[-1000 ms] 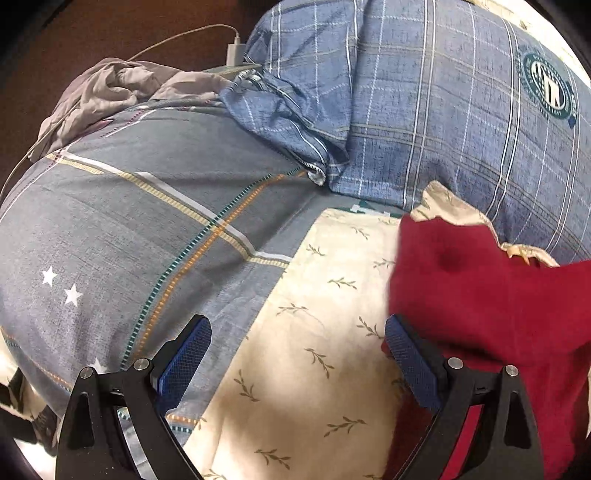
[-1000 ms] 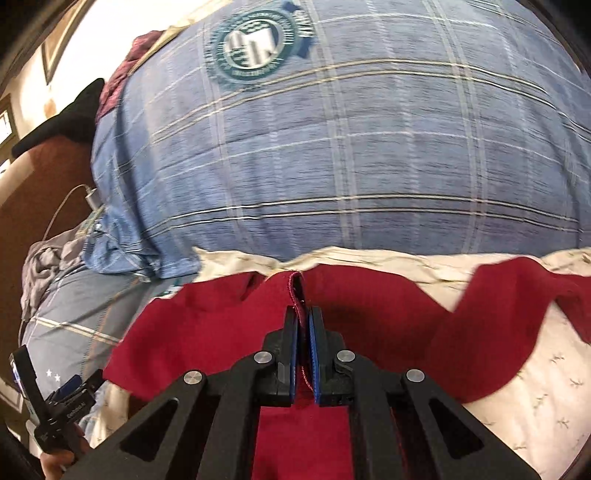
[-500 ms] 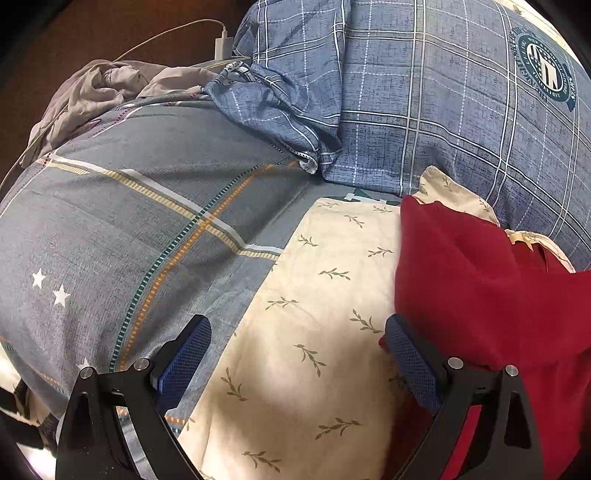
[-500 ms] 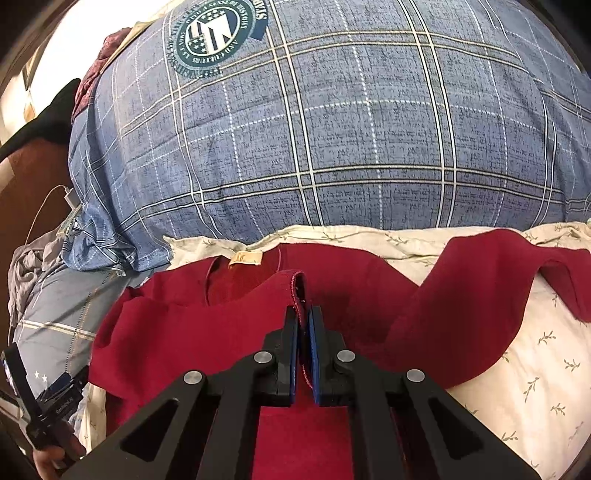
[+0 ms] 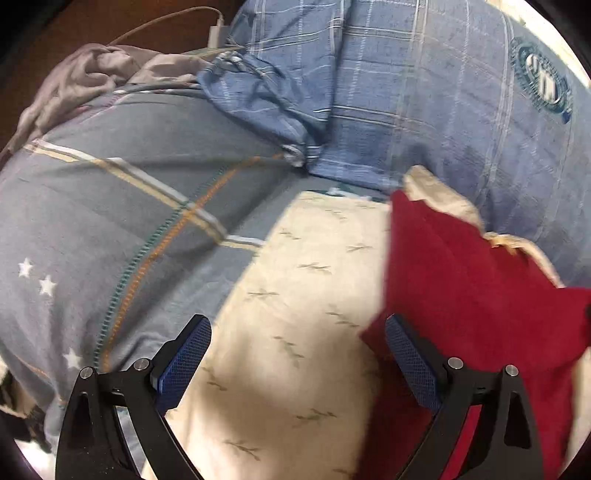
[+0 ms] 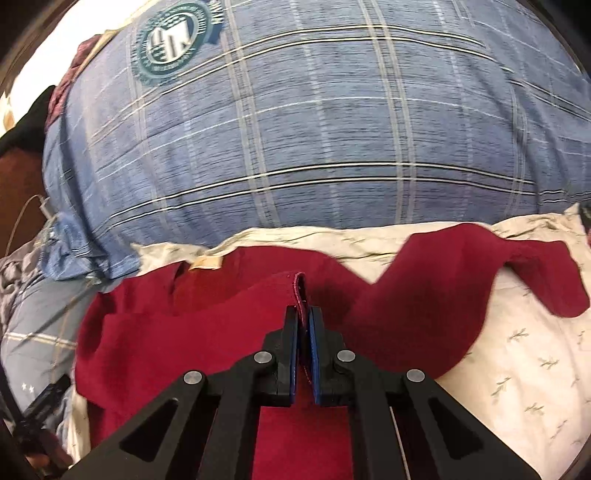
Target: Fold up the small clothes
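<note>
Right hand-held gripper (image 6: pixel 303 325): I see its jaws pinched tight on a hemmed edge of the red garment (image 6: pixel 207 332) — a fold of red cloth stands up between the blue pads.

Left hand-held gripper (image 5: pixel 297 354): jaws spread wide, holding nothing; I see it poised over the cream leaf-print cloth (image 5: pixel 295 332), its right finger just at the edge of the red garment (image 5: pixel 480 314).

Red garment: it lies spread on the cream leaf-print cloth (image 6: pixel 517 387) on the bed. From my right wrist view one sleeve (image 6: pixel 539 273) trails out to the right, and a pale neck label (image 6: pixel 207 261) shows at the far edge, close against the pillow.

Pillow (image 6: pixel 314 129): large, blue plaid with a round crest (image 6: pixel 173 40), sitting just behind the garment; in the left wrist view its loose corner (image 5: pixel 266 92) hangs over the bedsheet.

Bedsheet (image 5: pixel 110 221): grey-blue with orange and cream stripes and small white stars, to the left of the cream cloth.

Far left: a crumpled grey cloth (image 5: pixel 85 77) and a white charger with cable (image 5: pixel 218 31) — both well apart from the garment.
</note>
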`<state>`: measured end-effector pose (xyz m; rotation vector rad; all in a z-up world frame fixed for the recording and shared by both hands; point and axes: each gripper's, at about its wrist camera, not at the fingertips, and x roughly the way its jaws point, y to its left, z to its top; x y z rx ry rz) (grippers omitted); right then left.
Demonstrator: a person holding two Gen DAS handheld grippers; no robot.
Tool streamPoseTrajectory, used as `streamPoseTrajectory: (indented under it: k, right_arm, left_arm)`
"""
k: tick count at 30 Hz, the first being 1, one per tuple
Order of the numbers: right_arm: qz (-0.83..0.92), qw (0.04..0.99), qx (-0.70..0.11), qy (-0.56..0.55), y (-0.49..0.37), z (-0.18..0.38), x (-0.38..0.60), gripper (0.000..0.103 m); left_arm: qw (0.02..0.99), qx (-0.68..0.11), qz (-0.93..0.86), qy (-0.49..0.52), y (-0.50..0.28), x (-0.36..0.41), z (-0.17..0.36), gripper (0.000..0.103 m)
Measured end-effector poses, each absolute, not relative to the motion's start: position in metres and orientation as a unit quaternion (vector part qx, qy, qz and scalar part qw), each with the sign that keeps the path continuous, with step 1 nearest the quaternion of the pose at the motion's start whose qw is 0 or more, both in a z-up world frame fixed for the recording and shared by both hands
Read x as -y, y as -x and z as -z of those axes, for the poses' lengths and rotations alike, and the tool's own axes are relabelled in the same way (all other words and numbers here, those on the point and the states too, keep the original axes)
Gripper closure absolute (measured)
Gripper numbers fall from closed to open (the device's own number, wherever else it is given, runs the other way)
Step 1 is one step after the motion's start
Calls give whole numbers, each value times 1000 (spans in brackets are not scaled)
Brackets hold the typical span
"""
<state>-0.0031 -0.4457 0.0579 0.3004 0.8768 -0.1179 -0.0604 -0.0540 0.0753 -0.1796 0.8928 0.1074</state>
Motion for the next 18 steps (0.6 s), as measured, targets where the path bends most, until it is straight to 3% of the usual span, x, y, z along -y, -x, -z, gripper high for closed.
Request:
streamPoseTrajectory:
  k: [4,5,7,10,13,15,18]
  right_arm:
    - [89,877,-455,-125,-7,-33,452,91]
    - [106,871,-466,-113,-10,-24,452,83]
    - [120,868,-472,-97,-12,-19,449,79]
    - [109,889,-436,-87,-8,-42,432,65]
    - [1,917,-390,-82,-16,-69,387,54]
    - [-96,912,-391,-85,-29,-71,353,52]
    - [-218,879,-417,-74,-57,-60,293,40]
  left_arm:
    - [904,-420,-63,54,52,69,-84,7]
    - [901,-426,-60,51,47,73,-80,8]
    - [897,-437,-58,42,41,78,-69,8]
    - [886,-456,-73,35,33,75,-47,7]
    - [885,-455,-73,63,27,68,-44,7]
    - [887,-453,-76,54,25,70,-44,6]
    - [887,-454,-75,47,22,72,-40,6]
